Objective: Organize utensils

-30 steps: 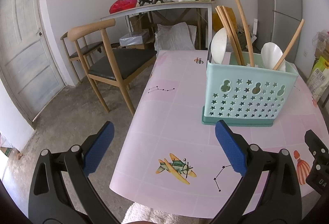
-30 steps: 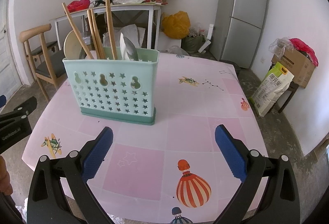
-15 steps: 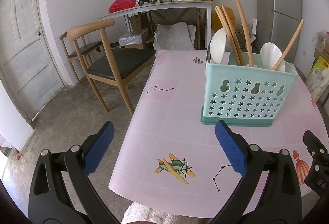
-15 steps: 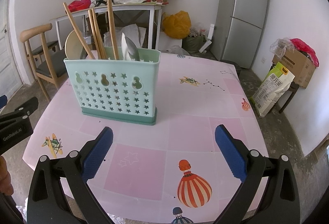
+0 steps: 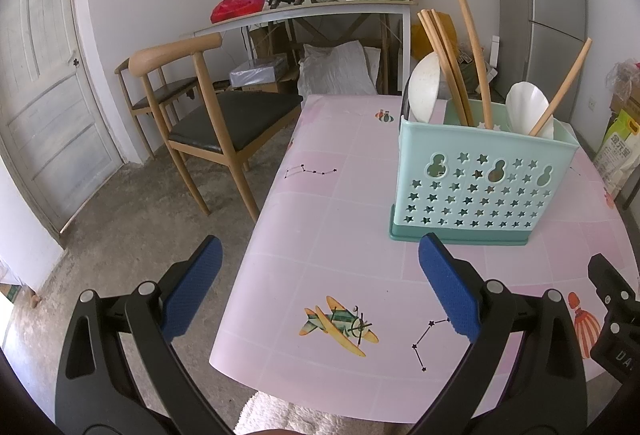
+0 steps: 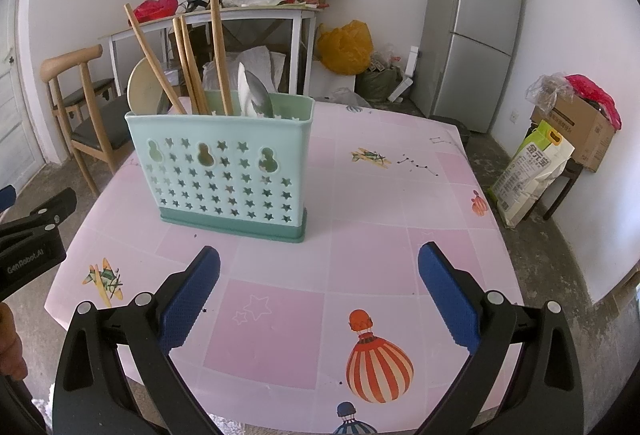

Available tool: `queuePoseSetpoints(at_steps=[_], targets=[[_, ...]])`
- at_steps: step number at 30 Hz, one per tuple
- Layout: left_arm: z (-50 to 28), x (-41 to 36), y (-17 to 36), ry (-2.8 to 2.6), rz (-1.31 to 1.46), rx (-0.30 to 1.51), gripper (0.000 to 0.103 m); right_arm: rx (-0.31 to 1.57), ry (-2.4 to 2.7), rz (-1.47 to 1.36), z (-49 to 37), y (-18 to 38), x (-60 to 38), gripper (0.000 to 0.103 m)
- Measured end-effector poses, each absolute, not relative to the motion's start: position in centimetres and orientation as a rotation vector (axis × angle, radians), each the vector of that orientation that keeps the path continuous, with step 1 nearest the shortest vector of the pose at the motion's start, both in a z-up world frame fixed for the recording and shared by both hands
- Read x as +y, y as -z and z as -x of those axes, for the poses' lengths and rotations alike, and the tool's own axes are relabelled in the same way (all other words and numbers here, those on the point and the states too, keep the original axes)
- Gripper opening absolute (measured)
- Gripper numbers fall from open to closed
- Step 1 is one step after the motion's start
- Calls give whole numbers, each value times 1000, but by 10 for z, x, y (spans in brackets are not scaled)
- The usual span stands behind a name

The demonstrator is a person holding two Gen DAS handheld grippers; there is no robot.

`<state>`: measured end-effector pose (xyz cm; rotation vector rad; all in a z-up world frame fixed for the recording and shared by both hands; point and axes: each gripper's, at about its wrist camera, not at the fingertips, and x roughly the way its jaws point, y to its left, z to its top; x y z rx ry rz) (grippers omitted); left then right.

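Both tools are held level and side by side: the left tool [image 5: 320, 275] is spread wide with nothing gripped, and the right tool [image 6: 319, 275] is likewise spread wide and empty.

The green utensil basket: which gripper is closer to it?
Right, slightly. The right gripper faces the basket squarely; the left gripper sits off its left, over the table edge.

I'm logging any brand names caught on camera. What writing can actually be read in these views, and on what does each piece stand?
"GenRobot.AI": white print on the black body of the left tongs, seen from the right wrist.
"DA": cut-off white letters on the right tongs, seen from the left wrist.
"金元宝", as far as I can read it: on the yellow-topped sack by the wall; its smaller print is unreadable.
Fridge door labels: too small to read.
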<state>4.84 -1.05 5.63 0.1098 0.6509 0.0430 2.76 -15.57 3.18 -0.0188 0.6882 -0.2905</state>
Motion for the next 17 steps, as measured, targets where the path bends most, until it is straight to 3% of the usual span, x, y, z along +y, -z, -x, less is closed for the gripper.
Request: queuePoseSetpoints(at_steps=[17], targets=[[-48,-13,-56,-42,-105,654,95,688,290,17,-27,-32,-158,97]])
